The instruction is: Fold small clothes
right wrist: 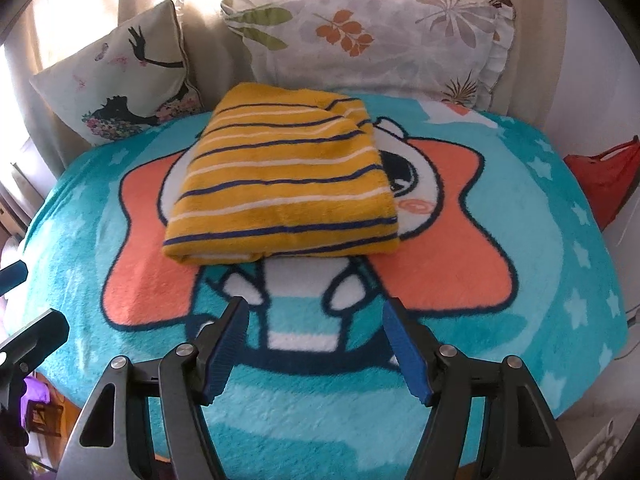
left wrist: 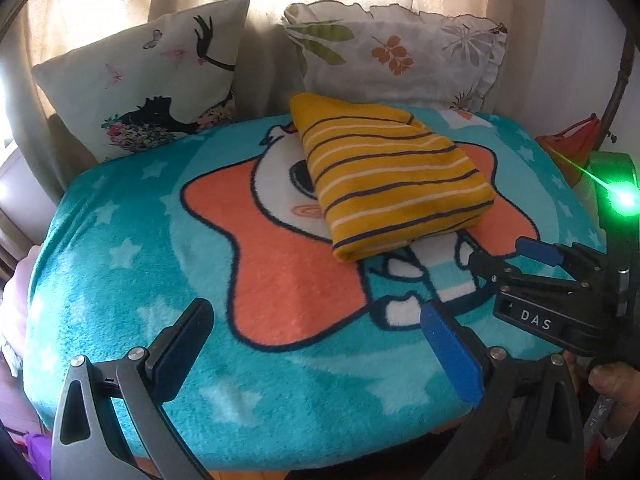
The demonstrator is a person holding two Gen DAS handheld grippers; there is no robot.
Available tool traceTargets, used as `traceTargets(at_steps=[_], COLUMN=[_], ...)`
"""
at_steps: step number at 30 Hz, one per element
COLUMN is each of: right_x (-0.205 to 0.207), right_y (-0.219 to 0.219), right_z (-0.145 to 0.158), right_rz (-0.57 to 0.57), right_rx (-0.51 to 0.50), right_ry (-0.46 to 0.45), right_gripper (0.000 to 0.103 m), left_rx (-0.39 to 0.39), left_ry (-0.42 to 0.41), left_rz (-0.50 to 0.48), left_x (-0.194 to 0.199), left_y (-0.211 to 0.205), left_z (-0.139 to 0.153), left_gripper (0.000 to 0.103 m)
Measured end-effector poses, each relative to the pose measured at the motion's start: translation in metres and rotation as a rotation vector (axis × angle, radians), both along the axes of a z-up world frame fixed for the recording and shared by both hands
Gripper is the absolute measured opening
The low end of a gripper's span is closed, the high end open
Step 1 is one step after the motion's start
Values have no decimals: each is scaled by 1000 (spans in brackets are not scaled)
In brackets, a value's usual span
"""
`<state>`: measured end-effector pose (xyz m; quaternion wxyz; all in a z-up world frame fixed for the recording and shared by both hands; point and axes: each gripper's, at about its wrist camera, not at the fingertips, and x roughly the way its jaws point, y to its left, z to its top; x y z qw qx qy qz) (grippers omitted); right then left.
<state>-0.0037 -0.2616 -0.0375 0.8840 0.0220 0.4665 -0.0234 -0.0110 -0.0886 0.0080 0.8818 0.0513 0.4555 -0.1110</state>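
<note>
A yellow garment with dark blue and white stripes (left wrist: 388, 176) lies folded into a compact rectangle on a teal fleece blanket (left wrist: 120, 280) with an orange star cartoon. It also shows in the right wrist view (right wrist: 284, 184). My left gripper (left wrist: 316, 324) is open and empty, low over the blanket, near the front edge and short of the garment. My right gripper (right wrist: 316, 320) is open and empty, just in front of the garment's near edge. It also shows in the left wrist view (left wrist: 508, 256), beside the garment's right corner.
Two pillows lean at the back: a dancer print pillow (left wrist: 152, 76) on the left and a leaf print pillow (left wrist: 400, 52) on the right. Curtains hang behind them. A red bag (right wrist: 604, 176) sits off the blanket's right side. The blanket (right wrist: 560, 280) ends close below both grippers.
</note>
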Motion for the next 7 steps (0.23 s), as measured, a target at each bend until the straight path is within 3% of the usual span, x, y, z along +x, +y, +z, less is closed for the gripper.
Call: traceTargets(at_steps=[7], right_x=[23], right_y=[-4], right_z=[-7], right_rz=[68], right_rx=[-4], right_ry=[32], right_gripper=[74], left_rx=[4], left_ry=[34], left_rz=[58], left_x=[14], left_y=[-10], left_z=[-5], left_gripper=[103])
